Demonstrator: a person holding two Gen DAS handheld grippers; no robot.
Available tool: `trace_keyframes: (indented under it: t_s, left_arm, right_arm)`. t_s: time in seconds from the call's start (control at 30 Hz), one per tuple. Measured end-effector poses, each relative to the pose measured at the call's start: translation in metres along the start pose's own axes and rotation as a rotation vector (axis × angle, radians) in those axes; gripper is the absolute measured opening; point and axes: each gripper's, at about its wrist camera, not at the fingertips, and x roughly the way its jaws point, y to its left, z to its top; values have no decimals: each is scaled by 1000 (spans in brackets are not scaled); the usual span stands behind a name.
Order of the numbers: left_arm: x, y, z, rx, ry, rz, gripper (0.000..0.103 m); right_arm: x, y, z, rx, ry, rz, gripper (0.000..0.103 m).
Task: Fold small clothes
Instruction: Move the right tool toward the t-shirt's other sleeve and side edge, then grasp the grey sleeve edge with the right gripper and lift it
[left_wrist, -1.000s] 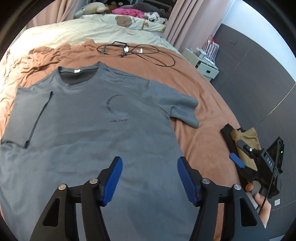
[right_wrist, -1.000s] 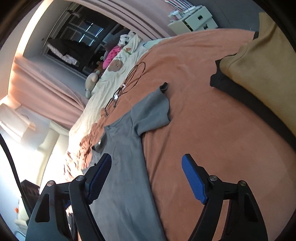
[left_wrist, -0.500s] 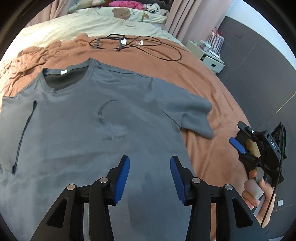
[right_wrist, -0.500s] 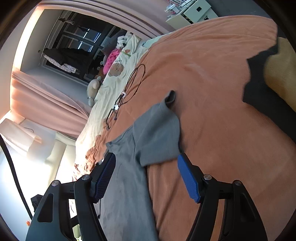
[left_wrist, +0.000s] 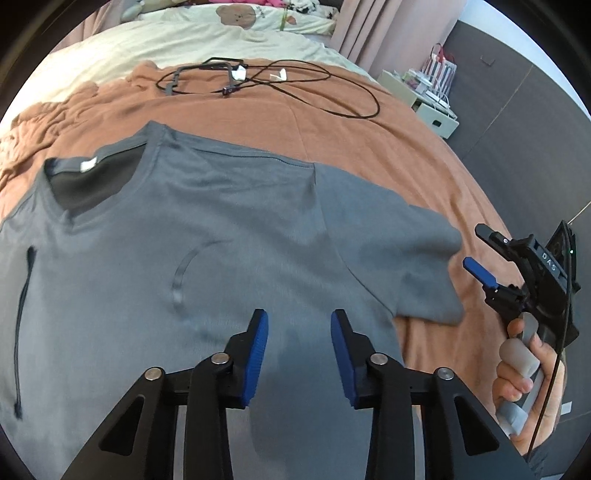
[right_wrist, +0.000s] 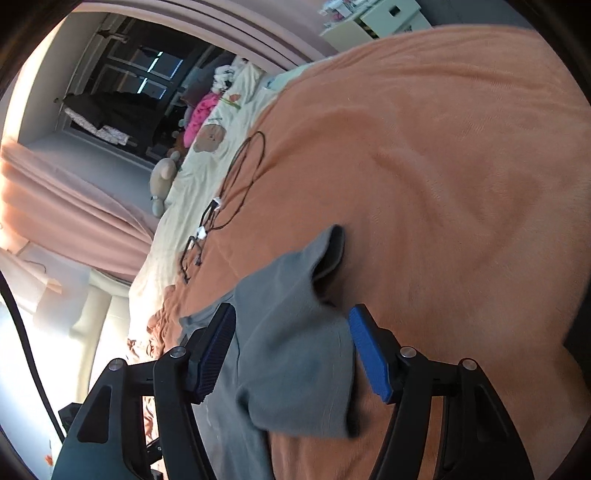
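A grey T-shirt (left_wrist: 207, 229) lies flat, front up, on an orange-brown blanket (left_wrist: 280, 122), its left sleeve folded in over the body. My left gripper (left_wrist: 298, 352) hovers open over the shirt's lower chest, holding nothing. The spread right sleeve (left_wrist: 402, 258) reaches toward my right gripper (left_wrist: 480, 254), which a hand (left_wrist: 524, 373) holds just off the sleeve's end. In the right wrist view the right gripper (right_wrist: 291, 350) is open, its blue pads (right_wrist: 369, 354) on either side of the sleeve (right_wrist: 295, 354) without touching it.
A black cable with white plugs (left_wrist: 258, 79) lies on the blanket beyond the collar. Cream bedding with soft toys (left_wrist: 229, 22) fills the far end. A white bedside cabinet (left_wrist: 432, 107) stands by the grey wall on the right. Pink curtains (right_wrist: 62, 210) hang behind the bed.
Both grippers have moved forward along the shirt. The left jaws have narrowed but remain apart. The right gripper has come up to the right sleeve, which now sits between its pads.
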Motion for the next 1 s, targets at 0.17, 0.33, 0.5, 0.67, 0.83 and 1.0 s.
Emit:
trace_keyframes:
  t_s: [0.17,0.33,0.5,0.67,0.83,1.0]
  left_arm:
    - [26,-1,13,23,17,0,33]
    - [42,-4,18,26,32,-4,31]
    - [51,-9,20,46,52,-2,26]
    - [44,-10,21,45,46,-9,25]
    - [28,2,21,25,32,3,25]
    - [9,19,19,0,20,26,25]
  right_arm:
    - [13,-1,1,-2,50,-43,53]
    - [11,-13,9,68,50,18,39]
    - [7,-10,9,86,61,141,6]
    - [-9,23,2,23,52,212,3]
    - [-15,59,-12,-41,71,241,3]
    - [-10,82,-20,-84,93,237,3]
